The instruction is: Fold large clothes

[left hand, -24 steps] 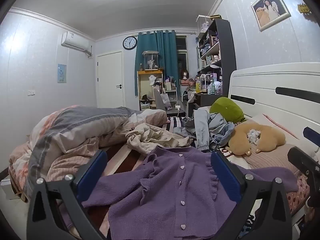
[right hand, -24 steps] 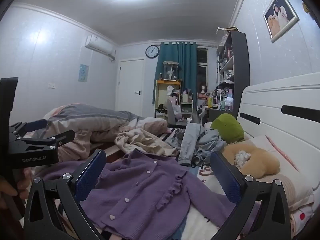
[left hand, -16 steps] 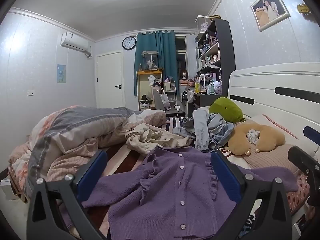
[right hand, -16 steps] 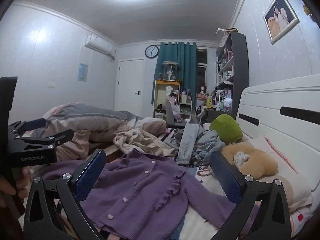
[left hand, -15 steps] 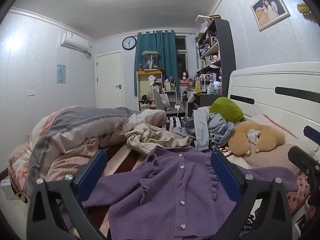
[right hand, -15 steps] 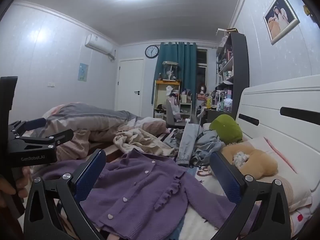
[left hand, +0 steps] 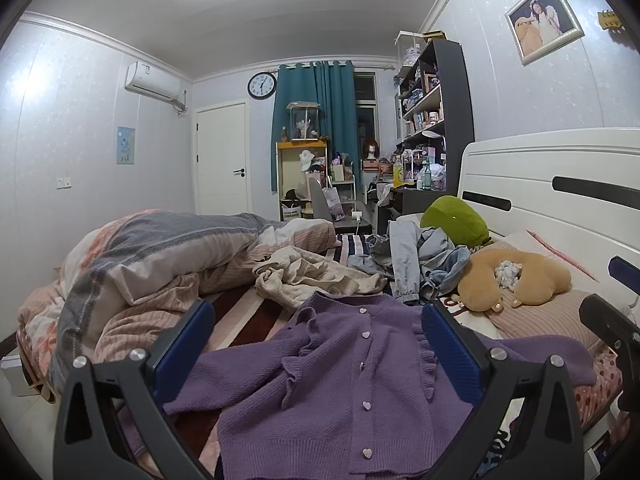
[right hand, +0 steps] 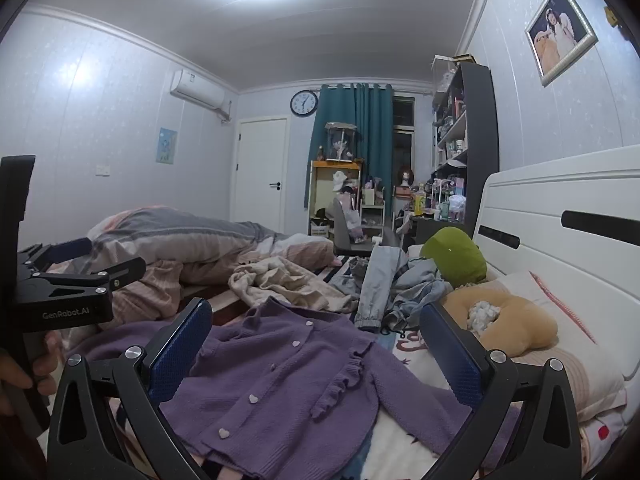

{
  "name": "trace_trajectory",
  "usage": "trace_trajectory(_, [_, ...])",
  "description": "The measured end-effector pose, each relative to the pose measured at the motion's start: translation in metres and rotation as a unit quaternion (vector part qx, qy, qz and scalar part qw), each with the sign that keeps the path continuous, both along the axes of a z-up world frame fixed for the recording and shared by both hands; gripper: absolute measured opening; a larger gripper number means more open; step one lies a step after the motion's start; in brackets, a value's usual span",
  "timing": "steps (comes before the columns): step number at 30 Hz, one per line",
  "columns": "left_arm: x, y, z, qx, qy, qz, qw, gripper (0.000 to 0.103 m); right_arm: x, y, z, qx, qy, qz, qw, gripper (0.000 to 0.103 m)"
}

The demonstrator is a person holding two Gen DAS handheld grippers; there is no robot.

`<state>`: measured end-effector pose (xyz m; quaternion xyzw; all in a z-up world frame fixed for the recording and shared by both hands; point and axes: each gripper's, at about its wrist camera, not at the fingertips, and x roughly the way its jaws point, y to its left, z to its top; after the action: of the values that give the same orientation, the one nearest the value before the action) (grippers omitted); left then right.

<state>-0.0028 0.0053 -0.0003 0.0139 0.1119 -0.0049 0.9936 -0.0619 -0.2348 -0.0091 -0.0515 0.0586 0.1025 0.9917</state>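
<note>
On the cluttered bed [left hand: 248, 316], a purple cardigan [left hand: 352, 380] lies spread flat, buttons up.

Across the bedroom I see a white door [left hand: 222, 164], teal curtain [left hand: 320, 120], wall clock [left hand: 262, 85] and dark shelving [left hand: 436, 120]; a bunched duvet [left hand: 160, 252], beige garment [left hand: 312, 276], blue jeans [left hand: 412, 256] and tan plush cushion [left hand: 516, 280] crowd the mattress. My left gripper [left hand: 316, 344] and right gripper [right hand: 316, 344] both hover above the cardigan with jaws spread wide, gripping nothing and touching no cloth. The cardigan sits directly under and between both, its neckline pointing away from me.
</note>
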Motion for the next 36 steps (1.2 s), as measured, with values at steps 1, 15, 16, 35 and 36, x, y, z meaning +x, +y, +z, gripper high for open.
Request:
trace_trajectory(1, [0.0001,0.0002,-0.0001,0.0,0.0,0.0,1.0,0.102,0.0,0.0,0.0,0.0,0.0,0.0,1.0,0.103])
trace_trajectory(15, [-0.0002,0.0018,0.0,-0.005,-0.004,0.006,1.0,0.102,-0.0006,0.0001,0.0006,0.002,-0.001,-0.001,1.0,0.103])
trace_trajectory(16, [-0.0002,0.0018,0.0001,-0.006,-0.005,0.005,1.0,0.102,-0.0005,0.0,0.0007,0.003,-0.001,0.0,1.0,0.103])
trace_trajectory(35, [-0.0047,0.0031,0.0068,-0.01,-0.007,0.01,0.9999,0.102,0.0002,0.0003,0.0009,0.009,0.001,-0.001,1.0,0.103])
trace_trajectory(36, [-0.0048,0.0029,0.0073,-0.01,-0.007,0.011,0.9999,0.102,0.0001,0.0003,0.0009,0.009,0.002,0.0,1.0,0.103])
